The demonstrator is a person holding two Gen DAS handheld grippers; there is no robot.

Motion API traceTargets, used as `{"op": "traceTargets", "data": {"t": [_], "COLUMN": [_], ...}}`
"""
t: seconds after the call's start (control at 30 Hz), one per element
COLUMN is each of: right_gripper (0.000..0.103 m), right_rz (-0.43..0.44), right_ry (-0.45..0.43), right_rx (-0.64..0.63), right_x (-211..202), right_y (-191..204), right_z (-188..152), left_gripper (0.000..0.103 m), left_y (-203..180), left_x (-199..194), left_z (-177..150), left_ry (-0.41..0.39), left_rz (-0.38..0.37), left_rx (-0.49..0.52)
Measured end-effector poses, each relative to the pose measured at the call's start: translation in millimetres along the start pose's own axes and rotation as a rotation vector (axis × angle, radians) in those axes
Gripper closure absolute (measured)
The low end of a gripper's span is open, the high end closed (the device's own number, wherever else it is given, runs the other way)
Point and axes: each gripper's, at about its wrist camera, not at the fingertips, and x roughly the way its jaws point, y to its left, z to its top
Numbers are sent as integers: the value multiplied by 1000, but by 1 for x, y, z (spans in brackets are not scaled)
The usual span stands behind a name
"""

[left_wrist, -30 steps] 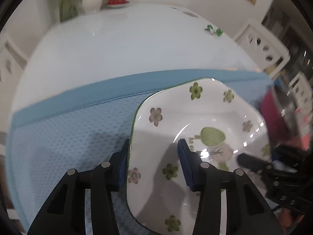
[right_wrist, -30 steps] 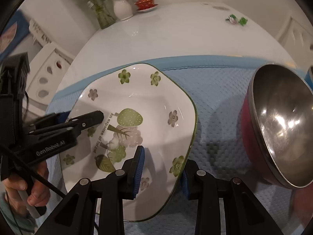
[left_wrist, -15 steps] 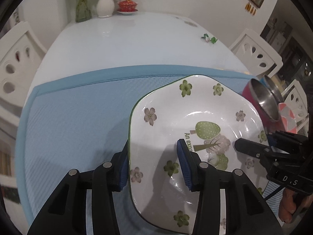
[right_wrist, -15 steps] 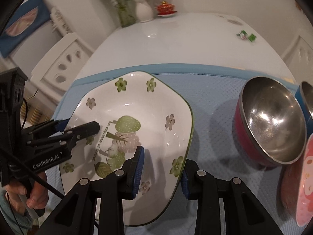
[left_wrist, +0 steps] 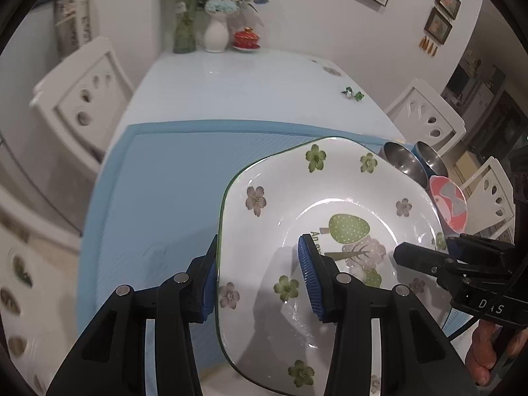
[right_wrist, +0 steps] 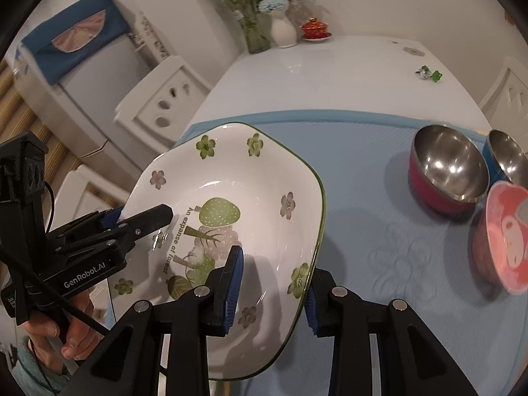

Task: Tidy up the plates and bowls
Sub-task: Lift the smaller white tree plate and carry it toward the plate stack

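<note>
While both the left gripper [left_wrist: 257,277] and right gripper [right_wrist: 274,288] clamp opposite rims of the flowered square plate [right_wrist: 231,217], carrying it above the blue mat [right_wrist: 379,231], setting it down level seems next.

A dining room with white walls and white furniture

A long white table [left_wrist: 250,89] runs to the far wall, with white cut-out chairs at left [left_wrist: 79,99] and right [left_wrist: 425,115]. At its far end stand a white vase of flowers [left_wrist: 216,34] and a red lidded cup [left_wrist: 246,38]. Framed pictures [left_wrist: 442,13] hang upper right. A small fridge under a blue cover [right_wrist: 76,43] sits upper left in the right wrist view.
</note>
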Motion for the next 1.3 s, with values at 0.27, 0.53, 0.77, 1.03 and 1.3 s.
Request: {"op": "traceTargets", "data": {"t": [0.27,0.53,0.77,1.03,1.3], "right_gripper": [71,71,71,71,71], "right_rz": [46,58,69,52,33], "right_ry": [16,49,138,197,264], "right_rx": [-25,-106,-169,-240,-234], "right_x": [-27,-34,-23,-11,5], "right_y": [37,69,82,84,81], "right_z": [-39,-70,-107,-136,-151], "left_gripper": [62,62,62,62,62], "left_y": [7,21,27,28,28], "left_x": [-56,-88,-99,-92,-77], "left_z": [-39,-83,-125,-157,-177], "left_ry": [-38,-39,12,84,146], "left_rz": [41,64,74,60,59], "left_rx": [-41,-108,-147,-158,-156]}}
